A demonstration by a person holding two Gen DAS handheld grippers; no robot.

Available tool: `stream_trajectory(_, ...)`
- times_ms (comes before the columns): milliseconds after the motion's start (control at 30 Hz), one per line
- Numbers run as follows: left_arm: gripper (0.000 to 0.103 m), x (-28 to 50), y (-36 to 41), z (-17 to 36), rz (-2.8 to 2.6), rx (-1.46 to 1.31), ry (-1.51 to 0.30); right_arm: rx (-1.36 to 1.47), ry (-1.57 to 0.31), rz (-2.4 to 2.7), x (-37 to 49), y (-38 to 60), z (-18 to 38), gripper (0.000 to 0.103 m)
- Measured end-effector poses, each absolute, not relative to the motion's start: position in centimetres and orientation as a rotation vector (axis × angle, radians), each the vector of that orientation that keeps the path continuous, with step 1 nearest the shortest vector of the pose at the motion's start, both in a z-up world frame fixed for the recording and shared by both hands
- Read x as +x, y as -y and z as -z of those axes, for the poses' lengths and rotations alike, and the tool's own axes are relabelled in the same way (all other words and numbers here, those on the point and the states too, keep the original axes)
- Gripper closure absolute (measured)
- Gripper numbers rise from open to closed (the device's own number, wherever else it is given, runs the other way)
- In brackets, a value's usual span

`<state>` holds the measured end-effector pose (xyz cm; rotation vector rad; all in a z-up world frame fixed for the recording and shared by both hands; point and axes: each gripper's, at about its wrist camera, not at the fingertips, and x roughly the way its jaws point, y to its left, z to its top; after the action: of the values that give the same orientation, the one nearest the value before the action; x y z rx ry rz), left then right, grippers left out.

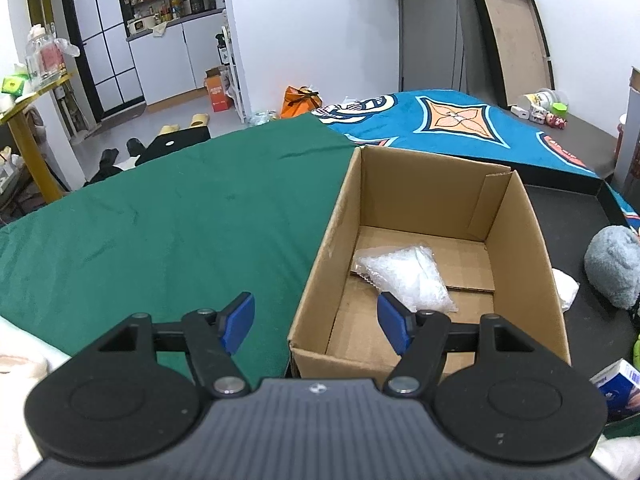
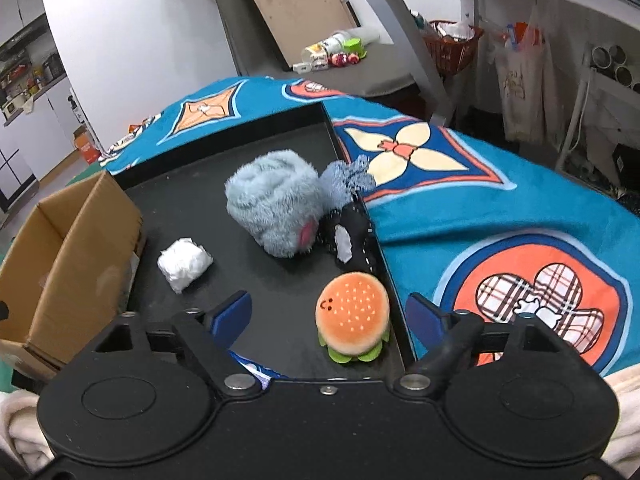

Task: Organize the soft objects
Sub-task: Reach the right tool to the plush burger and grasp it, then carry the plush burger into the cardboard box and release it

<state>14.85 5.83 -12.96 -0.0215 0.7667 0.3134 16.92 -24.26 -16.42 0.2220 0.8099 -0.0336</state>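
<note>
L wrist view only: box interior, open top, 1 clear bag lying on its floor near the front-left. L gripper hangs over the box's near-left corner, jaws released, nothing between; 1 pad over the green cloth, 1 over the box.

R wrist view only: black tray contents. Burger plush near tray's right edge, between the jaws of the R gripper, pads apart from it, not gripping. Grey plush mid-tray, black plush touching it against the right rim. White wad just beside the box wall.

Room: bare tray floor between wad and burger; blue blanket borders tray on the right.
</note>
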Motion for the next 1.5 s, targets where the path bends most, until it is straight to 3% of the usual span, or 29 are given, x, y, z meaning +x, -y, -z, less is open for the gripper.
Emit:
stream_trajectory(233,0.037,15.0,-5.5,13.0,-0.323,-0.002,-0.774,0.222,-0.854,0.029,17.9,24.3,18.1,0.036)
stream_trajectory(500,0.037,15.3,-5.1,13.1,-0.328,0.014,-0.786,0.188,-0.898,0.013,19.0,24.0,19.7,0.036)
stream_trajectory(567,0.037,15.4,-5.1,13.1,-0.326,0.015,-0.791,0.175,-0.891,0.009,18.9,23.9,19.6,0.044)
stream_trajectory(600,0.037,15.5,-5.1,13.1,-0.327,0.016,-0.794,0.176,-0.890,0.010,19.0,23.9,19.6,0.059)
stream_trajectory(633,0.037,15.4,-5.2,13.1,-0.327,0.015,-0.794,0.186,-0.897,0.013,19.0,24.1,19.6,0.061)
stream_trajectory(1500,0.037,14.7,-7.0,12.9,-0.317,-0.089,-0.802,0.190,-0.794,-0.054,17.9,22.2,13.9,0.062)
